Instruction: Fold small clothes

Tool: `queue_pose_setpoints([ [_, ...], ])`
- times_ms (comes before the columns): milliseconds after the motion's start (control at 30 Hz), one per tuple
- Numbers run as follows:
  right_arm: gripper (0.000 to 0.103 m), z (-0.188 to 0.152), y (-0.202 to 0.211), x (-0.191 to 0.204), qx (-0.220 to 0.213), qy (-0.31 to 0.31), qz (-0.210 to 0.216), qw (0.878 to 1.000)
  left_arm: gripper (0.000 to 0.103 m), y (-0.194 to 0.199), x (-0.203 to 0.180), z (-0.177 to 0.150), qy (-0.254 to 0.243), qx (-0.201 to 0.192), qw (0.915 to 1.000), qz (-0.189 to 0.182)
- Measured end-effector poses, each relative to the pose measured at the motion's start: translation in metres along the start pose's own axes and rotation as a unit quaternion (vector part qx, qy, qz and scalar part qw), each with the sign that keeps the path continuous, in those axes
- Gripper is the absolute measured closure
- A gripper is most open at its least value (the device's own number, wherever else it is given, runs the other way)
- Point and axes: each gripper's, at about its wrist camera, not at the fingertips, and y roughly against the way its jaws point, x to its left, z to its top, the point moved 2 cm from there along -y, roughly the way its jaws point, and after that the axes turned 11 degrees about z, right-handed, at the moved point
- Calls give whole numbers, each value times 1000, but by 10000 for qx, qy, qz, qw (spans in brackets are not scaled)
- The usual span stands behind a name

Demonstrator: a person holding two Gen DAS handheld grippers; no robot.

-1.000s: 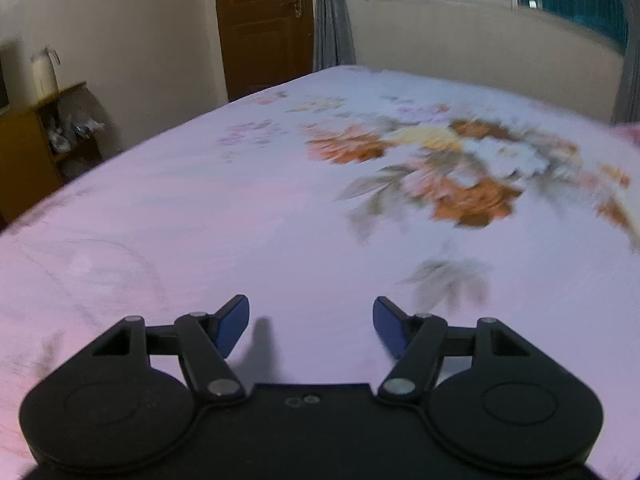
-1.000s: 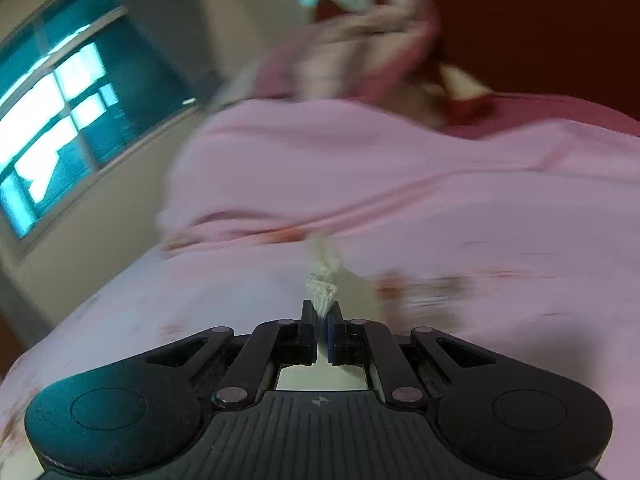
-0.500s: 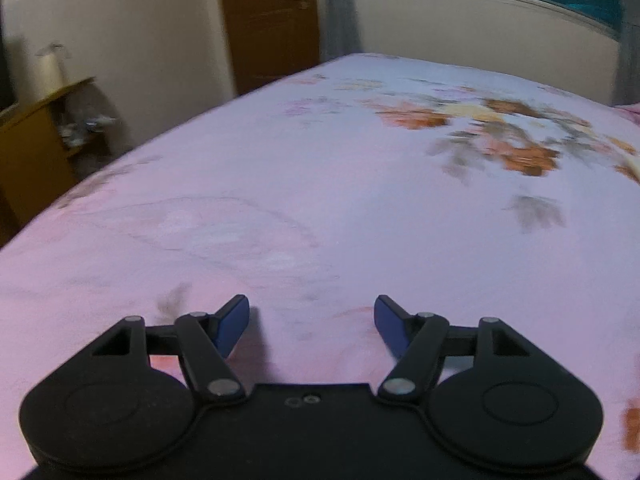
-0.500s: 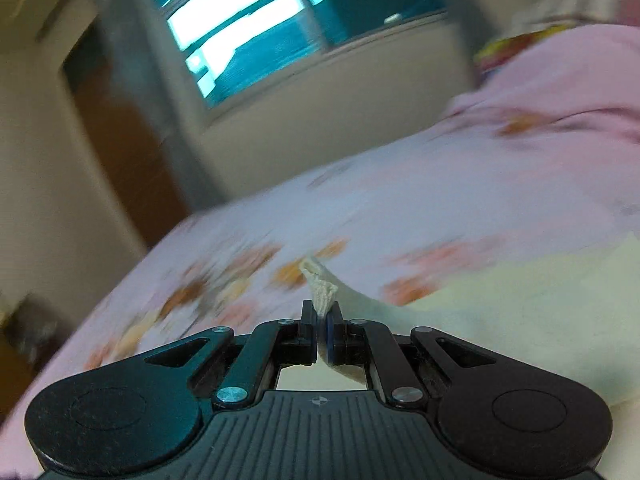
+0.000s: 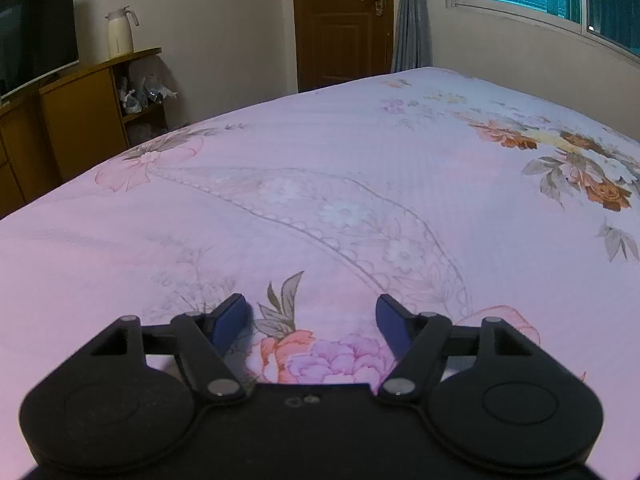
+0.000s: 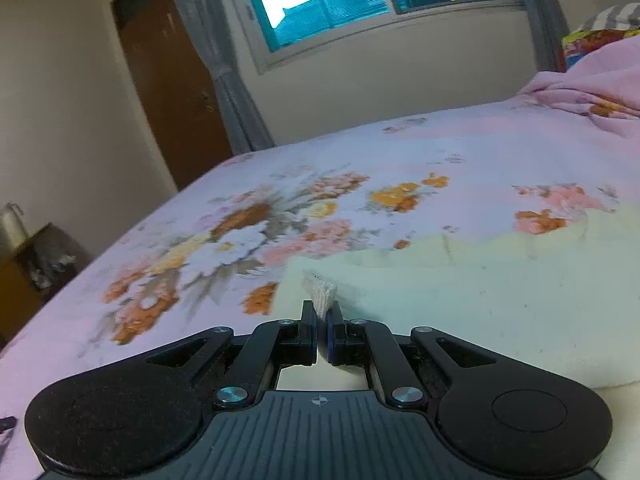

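A pale cream garment (image 6: 500,300) lies spread on the floral bedsheet (image 6: 304,216), filling the lower right of the right wrist view. My right gripper (image 6: 322,318) is shut on a ribbed corner of this garment, which sticks up between the pads. In the left wrist view my left gripper (image 5: 311,316) hangs low over the bedsheet (image 5: 320,208) with its jaws wide and still opening; nothing lies between its blue pads (image 5: 231,318). The garment does not show in the left wrist view.
A bunched pink blanket (image 6: 592,100) and a colourful pillow (image 6: 596,42) lie at the bed's far right. A wooden cabinet (image 5: 72,120) with a white jug (image 5: 120,34) stands left of the bed. A brown door (image 5: 342,20) and a window (image 6: 336,0) are behind.
My right gripper swung left across the bed, dragging the cream garment away from the blanket pile. My left gripper slid left over the sheet, so the orange flowers moved to the right edge.
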Motion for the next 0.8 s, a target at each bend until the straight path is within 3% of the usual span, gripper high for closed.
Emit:
queue_pose_setpoints([
  [233, 98, -21, -22, 7, 505, 18, 288, 9983, 29, -5, 2, -2, 54, -10, 10000, -46],
  [300, 90, -28, -30, 5, 803, -139, 384, 9959, 29, -5, 0, -2, 19, -17, 10000, -24],
  [367, 75, -27, -17, 11, 591, -5, 536, 9968, 28, -5, 0, -2, -1, -19, 10000, -16],
  [467, 75, -23, 12, 11, 267, 80, 613, 9977, 28, -5, 0, -2, -1, -26, 10000, -16],
  [533, 75, -20, 36, -2, 50, 49, 393, 9992, 28, -4, 0, -2, 3, -35, 10000, -14],
  [633, 75, -14, 76, -39, -122, 94, -363, 9992, 31, 4, -6, 2, -59, -100, 9999, -25],
  [700, 84, -8, 111, -73, -334, 16, -898, 9954, 31, 14, -19, 7, 90, -168, 9993, -307],
  [800, 90, 1, 160, -122, -543, 21, -1663, 9846, 31, 34, -73, 17, 13, -305, 9959, -850],
])
